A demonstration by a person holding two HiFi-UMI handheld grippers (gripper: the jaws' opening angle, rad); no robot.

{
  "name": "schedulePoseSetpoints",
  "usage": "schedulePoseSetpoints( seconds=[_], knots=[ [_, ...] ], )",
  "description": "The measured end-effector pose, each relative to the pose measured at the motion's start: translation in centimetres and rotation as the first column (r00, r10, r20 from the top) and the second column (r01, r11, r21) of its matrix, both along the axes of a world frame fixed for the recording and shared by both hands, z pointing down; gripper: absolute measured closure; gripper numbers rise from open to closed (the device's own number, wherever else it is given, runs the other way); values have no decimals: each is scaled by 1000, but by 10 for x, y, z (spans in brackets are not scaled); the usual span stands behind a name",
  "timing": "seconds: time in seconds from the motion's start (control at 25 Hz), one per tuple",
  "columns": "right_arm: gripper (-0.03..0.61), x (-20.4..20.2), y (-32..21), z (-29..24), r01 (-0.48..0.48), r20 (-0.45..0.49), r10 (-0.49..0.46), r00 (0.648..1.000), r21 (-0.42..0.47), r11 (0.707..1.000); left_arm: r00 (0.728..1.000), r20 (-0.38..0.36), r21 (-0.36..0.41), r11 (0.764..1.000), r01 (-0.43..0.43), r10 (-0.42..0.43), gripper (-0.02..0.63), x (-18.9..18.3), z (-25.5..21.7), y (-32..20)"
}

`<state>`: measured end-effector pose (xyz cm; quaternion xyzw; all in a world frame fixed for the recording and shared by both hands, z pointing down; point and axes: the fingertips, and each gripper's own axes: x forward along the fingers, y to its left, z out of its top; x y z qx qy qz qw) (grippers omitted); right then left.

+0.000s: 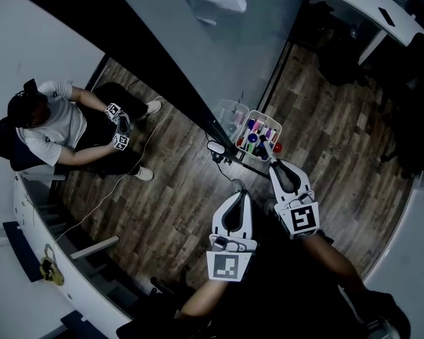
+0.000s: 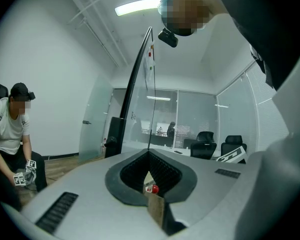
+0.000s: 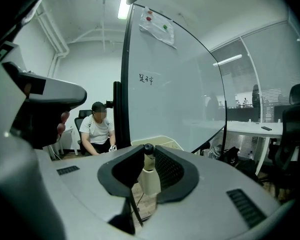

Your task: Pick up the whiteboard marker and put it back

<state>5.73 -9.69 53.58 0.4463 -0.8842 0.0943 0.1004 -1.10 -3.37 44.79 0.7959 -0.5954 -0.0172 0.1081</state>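
- White barrel, dark cap: the whiteboard marker [image 3: 150, 178] stands upright between the pads of the right tongs [image 1: 275, 163], which look clamped on it up near the cap.
- The cream marker box [image 3: 165, 143] sits just beyond, at the foot of the whiteboard [image 3: 170, 94]. Whether the marker is leaving the box or going back cannot be told.
- For the return, the marker should stay upright, line up over 1 free slot among the coloured caps, and go straight down.
- A grip this high lets the barrel swing, so a slow, level approach is safer. The pads should part only once the base is seated.
- The left tongs [image 1: 238, 184] are closed together on nothing, near the right pair, and should stay clear of the box.
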Motion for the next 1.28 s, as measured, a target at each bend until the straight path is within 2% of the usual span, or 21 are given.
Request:
schedulePoseSetpoints(
  seconds=[0.52, 1.28],
  knots=[
    [500, 6, 3, -9, -17, 34, 17, 999, -10, 1000, 1000, -2, 29, 1000, 5, -5, 612, -1, -8, 2],
    [500, 24, 26, -42, 7, 61, -11, 998, 65, 998, 1000, -4, 92, 995, 24, -24, 612, 10, -36, 14]
  ],
)
